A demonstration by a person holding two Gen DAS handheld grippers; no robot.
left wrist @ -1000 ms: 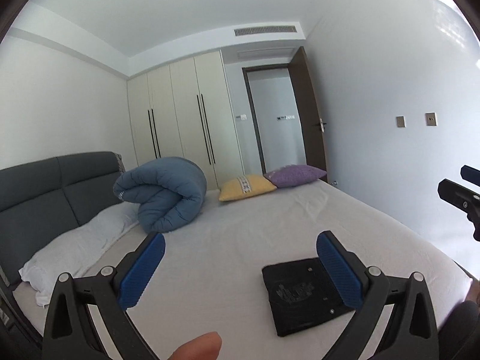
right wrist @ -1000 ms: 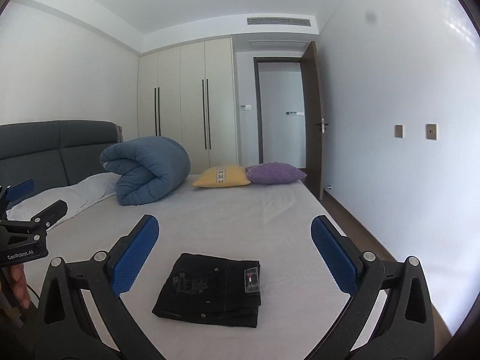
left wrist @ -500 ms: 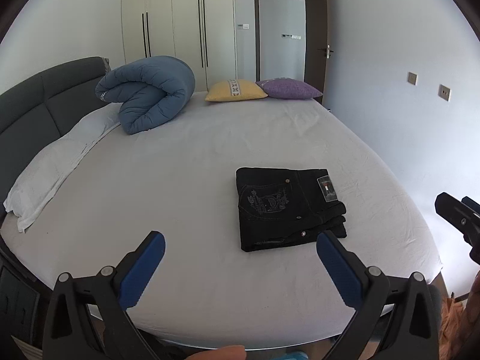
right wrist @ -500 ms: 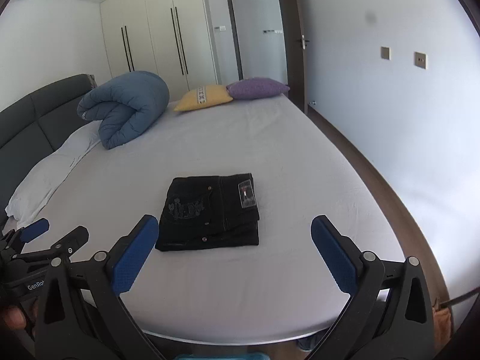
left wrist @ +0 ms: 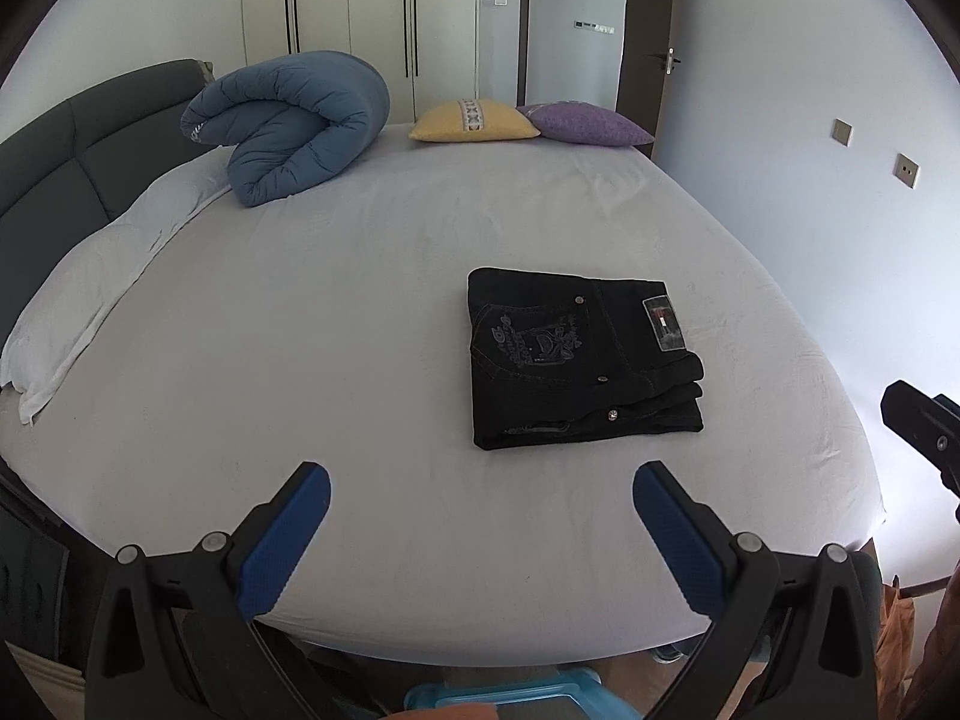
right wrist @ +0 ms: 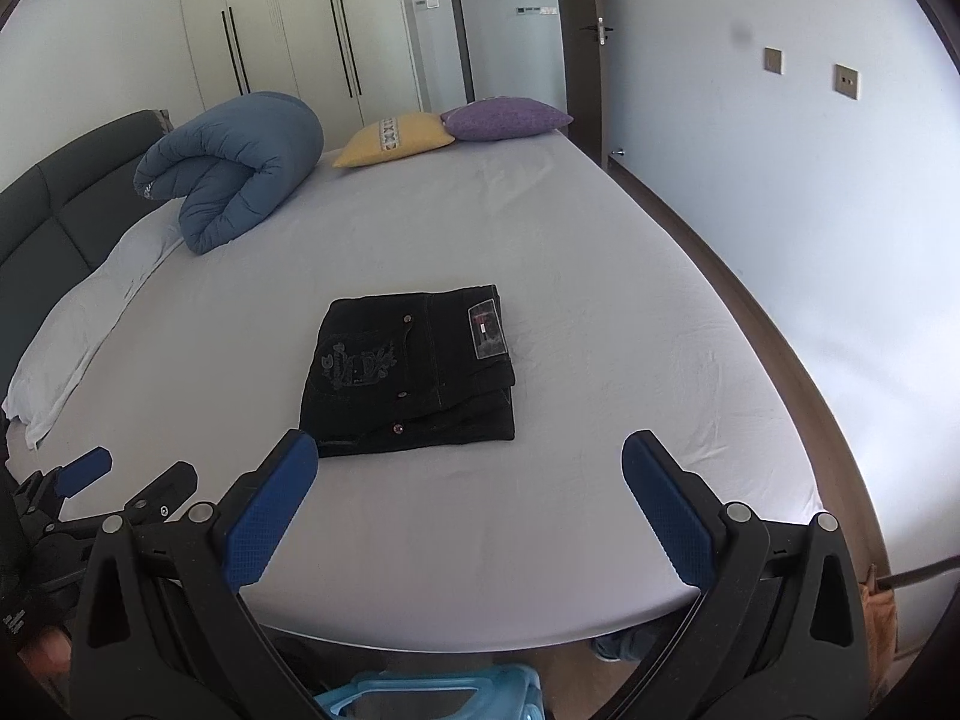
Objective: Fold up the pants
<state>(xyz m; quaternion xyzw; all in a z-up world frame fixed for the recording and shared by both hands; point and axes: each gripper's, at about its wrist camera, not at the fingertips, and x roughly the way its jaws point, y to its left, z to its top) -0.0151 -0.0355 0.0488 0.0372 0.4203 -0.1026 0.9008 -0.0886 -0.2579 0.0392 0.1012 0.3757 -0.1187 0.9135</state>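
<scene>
- On the white-sheeted bed (left wrist: 360, 312), toward its near right part, lie the black denim pants (left wrist: 576, 360) (right wrist: 414, 369), folded into a compact rectangle with several layers stacked; an embroidered back pocket and a small rectangular label face up.
- Near the foot edge of the bed, the left gripper (left wrist: 480, 510) hovers with its blue-padded jaws spread wide and nothing between them; the pants sit just beyond it, untouched.
- Beside it, the right gripper (right wrist: 471, 483) also hangs over the bed's near edge, its blue pads wide apart and empty, the pants directly ahead of its left finger.
- Far across the mattress, a rolled blue quilted duvet (left wrist: 288, 123) rests against the dark grey padded headboard (left wrist: 72, 144), with a white pillow (left wrist: 90, 276) stretched along the left side.
- At the far edge, a yellow square cushion (left wrist: 474, 123) touches a purple cushion (left wrist: 585, 126).
- Behind them stand cream wardrobe doors (right wrist: 312, 30) and an open dark brown door (left wrist: 648, 30).
</scene>
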